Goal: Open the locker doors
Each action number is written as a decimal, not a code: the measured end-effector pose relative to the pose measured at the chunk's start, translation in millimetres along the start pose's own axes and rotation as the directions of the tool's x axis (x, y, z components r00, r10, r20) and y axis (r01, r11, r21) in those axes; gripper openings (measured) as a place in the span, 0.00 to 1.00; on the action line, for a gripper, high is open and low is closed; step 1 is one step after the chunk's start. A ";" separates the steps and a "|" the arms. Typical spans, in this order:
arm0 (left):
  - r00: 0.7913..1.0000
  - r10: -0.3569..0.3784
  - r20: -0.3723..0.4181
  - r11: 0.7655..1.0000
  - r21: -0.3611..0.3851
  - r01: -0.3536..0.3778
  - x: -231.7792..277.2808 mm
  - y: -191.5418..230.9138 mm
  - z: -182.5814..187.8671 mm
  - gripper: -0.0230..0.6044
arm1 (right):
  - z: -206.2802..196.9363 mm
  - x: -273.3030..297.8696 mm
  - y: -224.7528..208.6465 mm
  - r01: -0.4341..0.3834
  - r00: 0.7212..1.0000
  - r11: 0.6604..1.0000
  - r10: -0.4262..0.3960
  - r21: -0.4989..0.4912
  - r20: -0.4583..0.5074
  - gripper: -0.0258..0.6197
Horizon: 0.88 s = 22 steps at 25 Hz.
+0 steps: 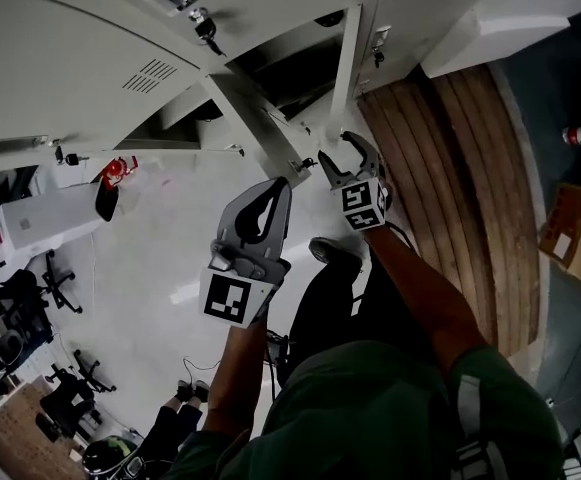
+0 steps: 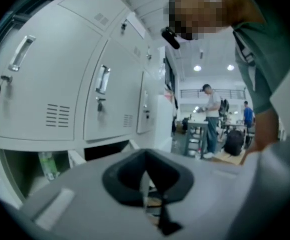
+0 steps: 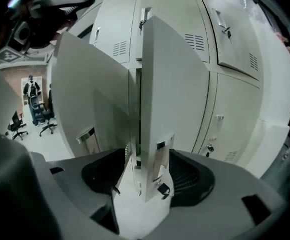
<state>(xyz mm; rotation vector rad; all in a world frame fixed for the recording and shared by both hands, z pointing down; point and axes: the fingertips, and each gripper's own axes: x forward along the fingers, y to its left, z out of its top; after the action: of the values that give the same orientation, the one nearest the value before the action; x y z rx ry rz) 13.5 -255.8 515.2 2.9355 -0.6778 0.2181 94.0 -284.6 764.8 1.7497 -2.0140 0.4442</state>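
The lockers (image 1: 70,78) fill the upper left of the head view: pale grey steel with vent slots, handles and keys in the locks. One open door (image 3: 177,99) stands edge-on at the centre of the right gripper view. The right gripper (image 3: 145,176) has its jaws spread wide, that door's edge between them, ungripped. The left gripper (image 1: 278,186), mid-frame in the head view, has its jaws closed together on nothing. Below lie a glossy pale floor (image 1: 170,258), wooden planks (image 1: 450,188) at right and office chairs (image 1: 55,278) at lower left.
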 end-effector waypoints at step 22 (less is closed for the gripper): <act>0.998 0.053 0.031 0.998 0.040 -0.055 -3.7 -5.4 35.2 0.02 | -40.1 -45.0 -84.5 0.108 0.982 0.991 -0.093 0.083 -0.164 0.22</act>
<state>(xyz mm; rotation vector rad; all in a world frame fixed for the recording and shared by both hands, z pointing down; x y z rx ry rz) 16.6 -254.7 479.6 2.9670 -0.7667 0.1960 186.8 -238.8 772.3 1.7995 -1.8118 0.6316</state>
